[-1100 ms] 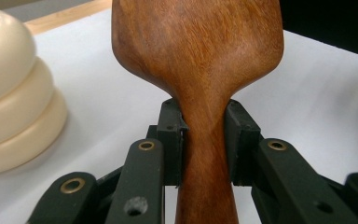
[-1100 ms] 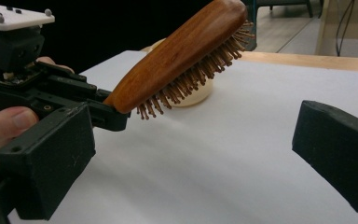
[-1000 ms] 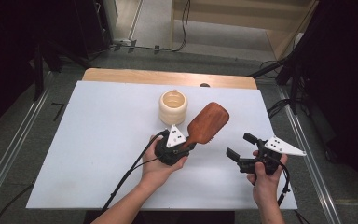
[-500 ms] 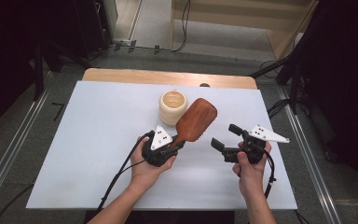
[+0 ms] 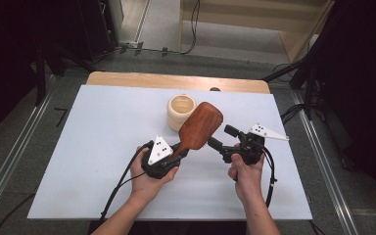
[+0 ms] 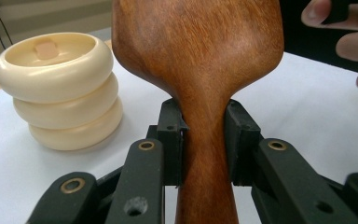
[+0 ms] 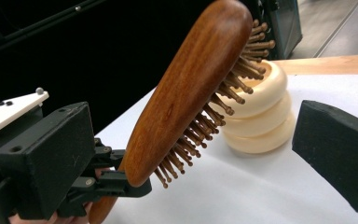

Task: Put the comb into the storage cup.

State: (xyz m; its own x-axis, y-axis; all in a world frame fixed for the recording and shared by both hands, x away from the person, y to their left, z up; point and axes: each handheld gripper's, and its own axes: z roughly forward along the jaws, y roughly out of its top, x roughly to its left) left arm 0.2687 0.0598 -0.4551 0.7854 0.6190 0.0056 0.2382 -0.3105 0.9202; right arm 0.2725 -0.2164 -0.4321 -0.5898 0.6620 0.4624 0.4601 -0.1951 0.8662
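A: Left claw (image 6: 204, 140) first — what's it doing?

B: Pinching the brush (image 6: 200, 60) by its neck, pads hard against the wood on both sides. The brush head juts up and away over the worktop (image 5: 98, 147), bristles turned toward the right hand.

A: And the right claw (image 5: 223, 138)?

B: Spread wide, nothing between its jaws. In the right gripper view the brush (image 7: 186, 93) sits in the gap ahead, untouched.

A: What's changed since a second ago?

B: Both hands have slid left across the worktop, the right one more, so the open claw now stands just beside the brush head instead of well off to the side. The brush has swung nearer the pot (image 5: 181, 111) too, its head now overlapping the pot's edge from above.

A: Meaning?

B: I'd judge a handover or a two-handed hold is being set up; the right claw looks about to close on the head.

A: Any writing?

B: None readable. Brush and pot are plain, and the grey plates carry just small dots.
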